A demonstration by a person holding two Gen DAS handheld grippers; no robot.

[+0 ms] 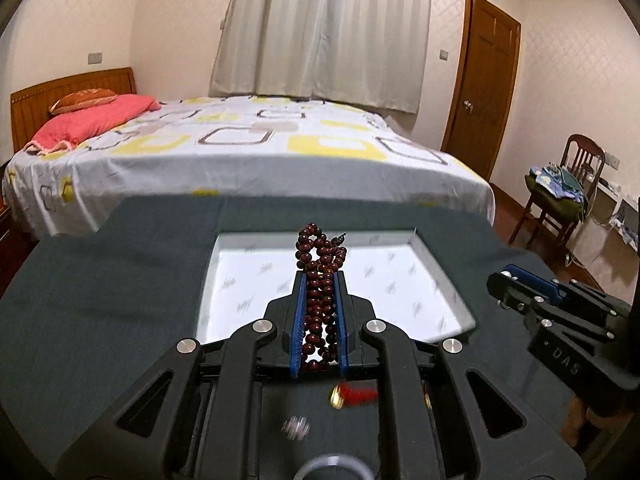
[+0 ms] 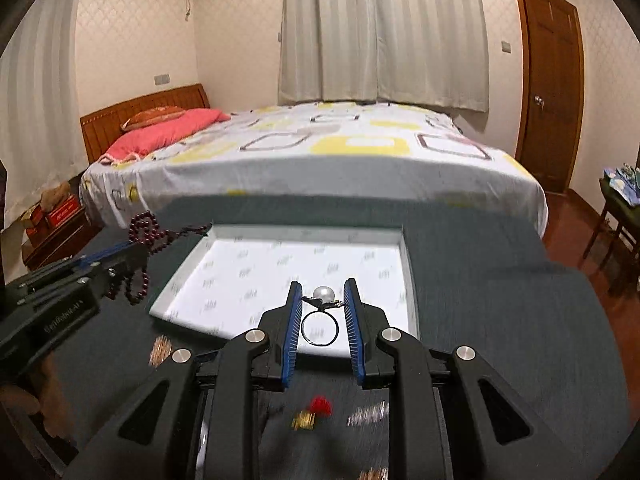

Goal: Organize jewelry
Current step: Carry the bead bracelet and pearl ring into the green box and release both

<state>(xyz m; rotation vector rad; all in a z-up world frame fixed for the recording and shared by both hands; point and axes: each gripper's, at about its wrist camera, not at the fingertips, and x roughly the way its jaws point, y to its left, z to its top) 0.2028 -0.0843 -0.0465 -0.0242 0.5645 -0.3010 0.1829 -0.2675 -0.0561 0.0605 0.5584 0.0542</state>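
Note:
My left gripper is shut on a dark red bead bracelet, whose loops stick out past the fingertips and hang below them, above the near edge of the white tray. From the right wrist view the bracelet hangs left of the tray. My right gripper is shut on a pearl ring, pearl up, band hanging, over the tray's near edge. It also shows in the left wrist view.
The tray lies on a dark grey cloth. A red tassel charm with a gold piece, a silver piece and a coppery piece lie on the cloth near me. A bed stands behind.

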